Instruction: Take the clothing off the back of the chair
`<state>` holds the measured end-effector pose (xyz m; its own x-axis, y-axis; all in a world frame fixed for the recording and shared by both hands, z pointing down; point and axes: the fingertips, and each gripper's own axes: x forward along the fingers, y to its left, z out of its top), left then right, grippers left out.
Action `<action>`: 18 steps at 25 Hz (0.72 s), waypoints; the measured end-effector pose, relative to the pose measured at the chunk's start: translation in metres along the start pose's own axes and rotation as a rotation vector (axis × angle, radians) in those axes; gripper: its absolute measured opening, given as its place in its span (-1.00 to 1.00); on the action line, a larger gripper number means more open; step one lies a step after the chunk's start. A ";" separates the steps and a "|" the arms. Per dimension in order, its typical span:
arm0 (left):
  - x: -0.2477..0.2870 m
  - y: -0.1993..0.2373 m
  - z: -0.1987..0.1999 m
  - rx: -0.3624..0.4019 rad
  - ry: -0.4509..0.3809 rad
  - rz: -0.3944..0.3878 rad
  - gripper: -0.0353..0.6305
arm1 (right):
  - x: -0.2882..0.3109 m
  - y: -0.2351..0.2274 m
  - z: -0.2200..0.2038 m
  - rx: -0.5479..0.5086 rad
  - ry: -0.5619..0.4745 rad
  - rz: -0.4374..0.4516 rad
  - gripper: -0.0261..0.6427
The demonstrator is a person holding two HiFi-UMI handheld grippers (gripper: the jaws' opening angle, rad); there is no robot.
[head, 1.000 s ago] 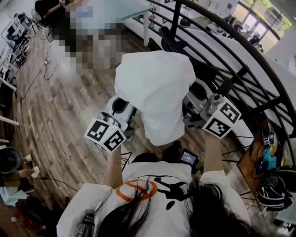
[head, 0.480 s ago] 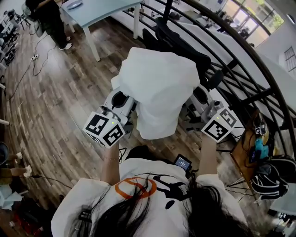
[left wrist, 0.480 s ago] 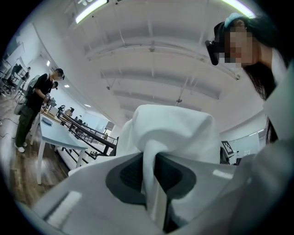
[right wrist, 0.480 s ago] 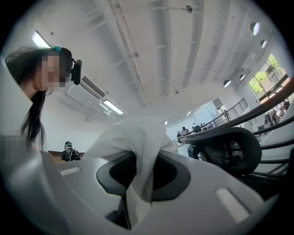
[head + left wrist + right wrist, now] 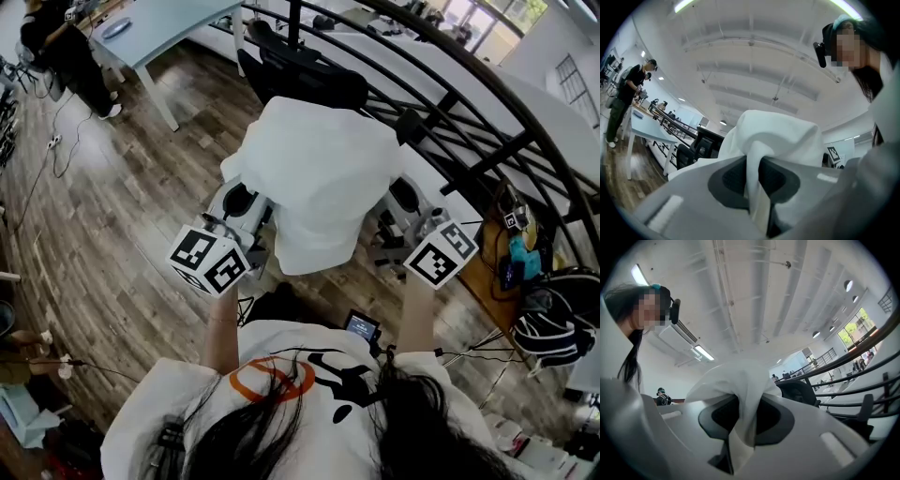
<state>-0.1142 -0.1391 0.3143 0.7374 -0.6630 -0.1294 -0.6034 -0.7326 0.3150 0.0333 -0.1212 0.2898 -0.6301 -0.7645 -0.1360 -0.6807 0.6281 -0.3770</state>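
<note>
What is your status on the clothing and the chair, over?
Left hand-held gripper and right hand-held gripper shut on white cloth garment. Garment held up, apparently clear of black office chair. No obstruction seen.

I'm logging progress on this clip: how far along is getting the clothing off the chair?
Done: the white garment hangs in the air in front of the person, and the back of the black chair beyond it looks bare. In hand: the left tool and the right tool are each shut on a fold of it. Left: probably only carrying it off or setting it down.
</note>
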 end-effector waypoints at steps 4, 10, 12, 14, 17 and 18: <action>0.001 -0.043 -0.015 -0.027 0.019 -0.005 -0.73 | -0.057 -0.009 0.004 0.021 -0.023 -0.054 -0.63; -0.011 -0.096 -0.038 -0.047 0.030 0.011 -0.73 | -0.128 -0.015 -0.005 0.086 -0.042 -0.117 -0.63; -0.018 -0.111 -0.046 -0.045 0.042 0.023 -0.73 | -0.146 -0.013 -0.011 0.104 -0.043 -0.128 -0.63; -0.026 -0.122 -0.054 -0.046 0.044 0.032 -0.73 | -0.162 -0.010 -0.017 0.116 -0.039 -0.135 -0.63; -0.037 -0.137 -0.066 -0.053 0.055 0.055 -0.73 | -0.182 -0.004 -0.028 0.138 -0.031 -0.141 -0.63; -0.041 -0.142 -0.070 -0.057 0.061 0.064 -0.73 | -0.188 -0.003 -0.032 0.147 -0.028 -0.141 -0.63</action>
<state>-0.0378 0.0027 0.3404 0.7157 -0.6965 -0.0507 -0.6331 -0.6778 0.3738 0.1414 0.0252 0.3453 -0.5205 -0.8484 -0.0968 -0.6985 0.4882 -0.5233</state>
